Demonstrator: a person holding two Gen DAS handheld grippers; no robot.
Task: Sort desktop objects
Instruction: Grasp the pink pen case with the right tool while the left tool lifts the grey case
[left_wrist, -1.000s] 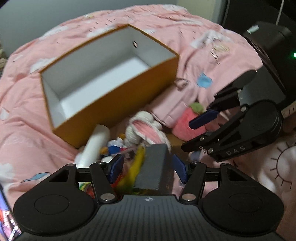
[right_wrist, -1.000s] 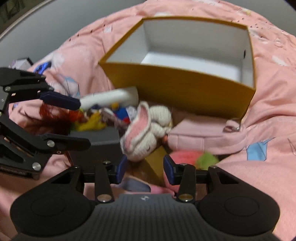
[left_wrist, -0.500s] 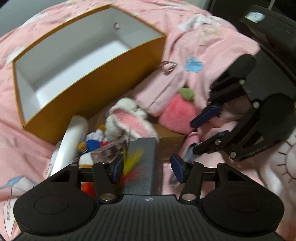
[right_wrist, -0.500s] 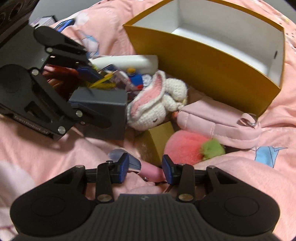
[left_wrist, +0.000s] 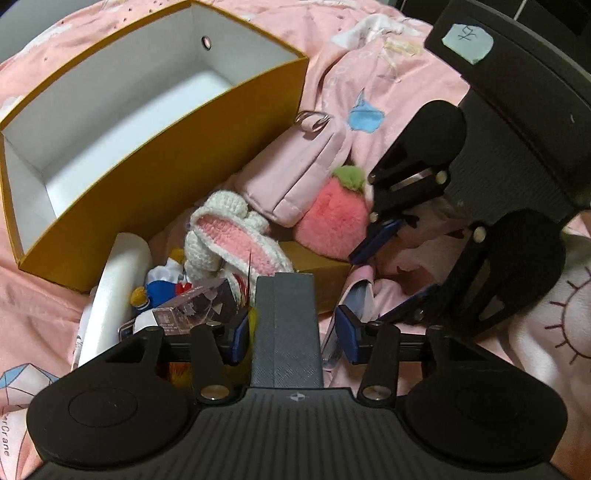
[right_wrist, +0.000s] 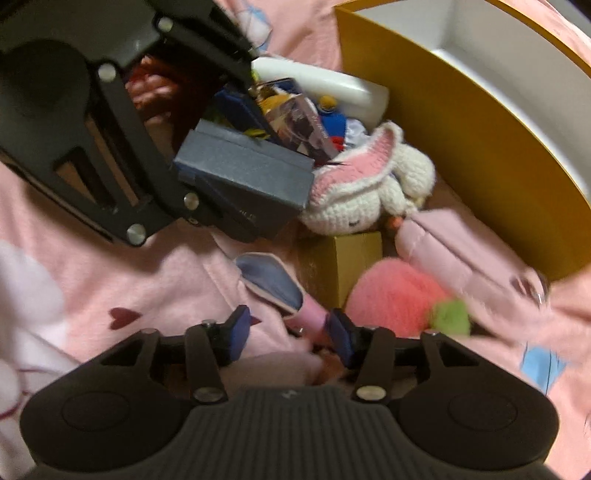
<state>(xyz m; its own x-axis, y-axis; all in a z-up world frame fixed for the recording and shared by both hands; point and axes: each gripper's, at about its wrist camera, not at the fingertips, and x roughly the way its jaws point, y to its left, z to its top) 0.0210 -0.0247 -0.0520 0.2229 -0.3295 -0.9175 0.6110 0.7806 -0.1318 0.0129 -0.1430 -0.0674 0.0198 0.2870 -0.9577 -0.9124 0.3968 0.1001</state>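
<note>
Around grey box (left_wrist: 286, 328), closing left hand-held gripper (left_wrist: 291, 334).

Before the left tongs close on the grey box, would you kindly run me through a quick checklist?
1. Grey box between the left tongs: ok; they have just been closing.
2. Pads pressing on the box: not ok, a gap shows beside the right-hand pad.
3. Yellow feather clear of the left-hand pad: not ok, it sits right against it.
4. Orange bin free to take things: ok, nothing shows inside it.
5. Right tongs out of the way: ok; they have just been opening, over the pink handle.
6. Bunny off the box: cannot tell, it lies just behind it.
</note>
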